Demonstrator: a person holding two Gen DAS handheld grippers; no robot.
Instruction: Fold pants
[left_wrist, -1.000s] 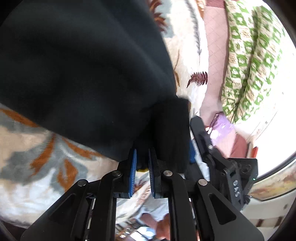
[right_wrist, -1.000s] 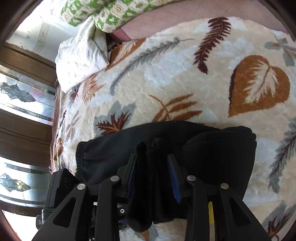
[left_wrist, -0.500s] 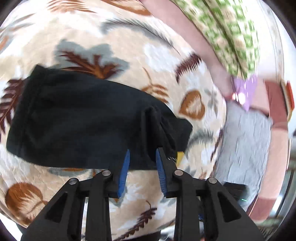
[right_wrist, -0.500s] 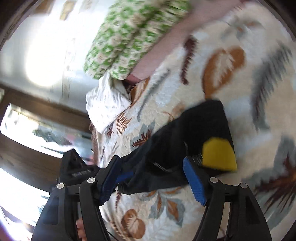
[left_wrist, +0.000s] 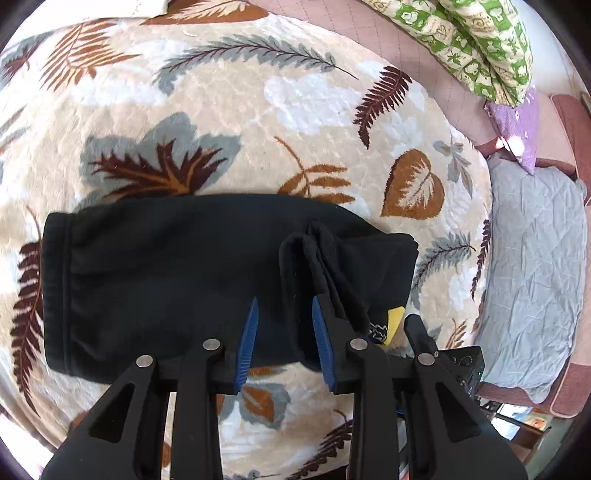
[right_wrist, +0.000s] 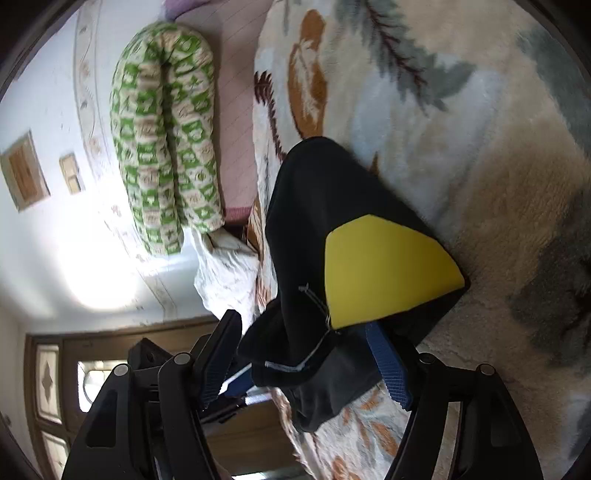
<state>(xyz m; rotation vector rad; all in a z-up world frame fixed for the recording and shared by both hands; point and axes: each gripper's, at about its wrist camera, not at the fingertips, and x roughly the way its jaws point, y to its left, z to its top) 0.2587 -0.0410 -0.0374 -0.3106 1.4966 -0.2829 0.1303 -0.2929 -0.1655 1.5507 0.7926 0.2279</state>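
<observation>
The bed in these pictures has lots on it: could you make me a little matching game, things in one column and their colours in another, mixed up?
Things:
1. pants
2. patch on the pants
3. rolled quilt
4. small pillow

Colours:
A. green and cream
B. purple
C. black
D. yellow

Pairs: 1-C, 2-D, 3-A, 4-B
</observation>
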